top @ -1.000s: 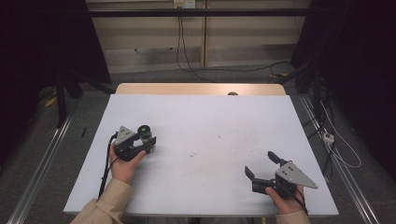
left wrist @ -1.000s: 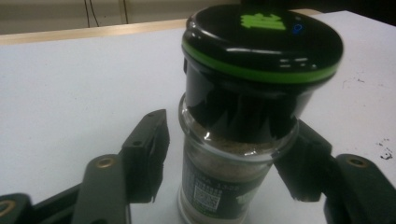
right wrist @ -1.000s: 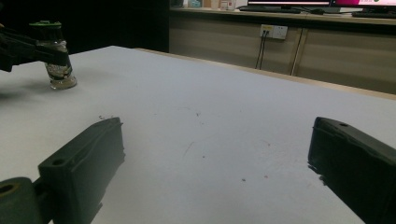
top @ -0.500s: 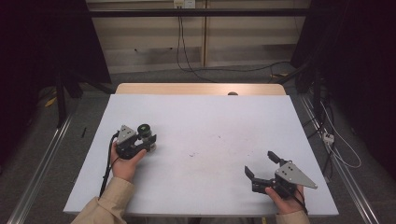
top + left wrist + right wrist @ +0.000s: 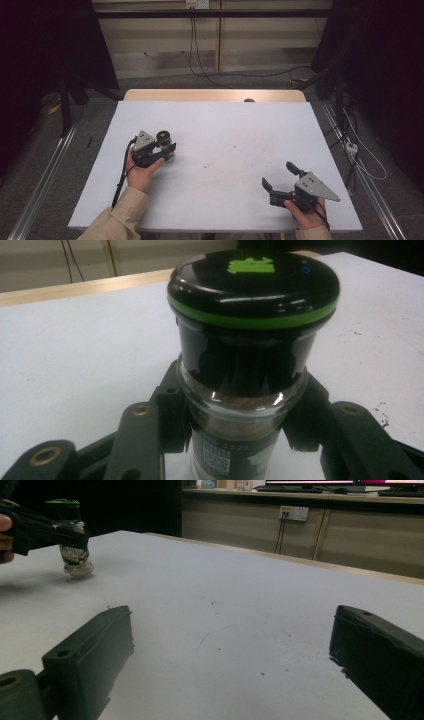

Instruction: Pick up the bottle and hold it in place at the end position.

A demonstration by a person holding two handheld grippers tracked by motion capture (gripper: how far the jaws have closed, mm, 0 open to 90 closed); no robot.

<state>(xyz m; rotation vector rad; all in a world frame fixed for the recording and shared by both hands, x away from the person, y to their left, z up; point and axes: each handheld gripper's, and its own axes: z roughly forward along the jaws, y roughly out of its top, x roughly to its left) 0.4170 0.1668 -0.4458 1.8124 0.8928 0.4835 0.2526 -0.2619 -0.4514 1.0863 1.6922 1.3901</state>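
White table (image 5: 220, 125), left hand-held gripper (image 5: 167, 148) clamping spice jar (image 5: 164, 137)

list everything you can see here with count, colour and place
spice jar: 1, clear glass with black lid and green ring, left part of table, clamped in left gripper
table: 1, white top with wooden far edge, centre
wall socket: 1, white, on the cabinet beyond the table
left gripper: 1, black with grey plate, jaws shut on the jar
right gripper: 1, black with grey plate, front right of table, jaws open, nothing between them
sleeves: 2, beige, bottom edge
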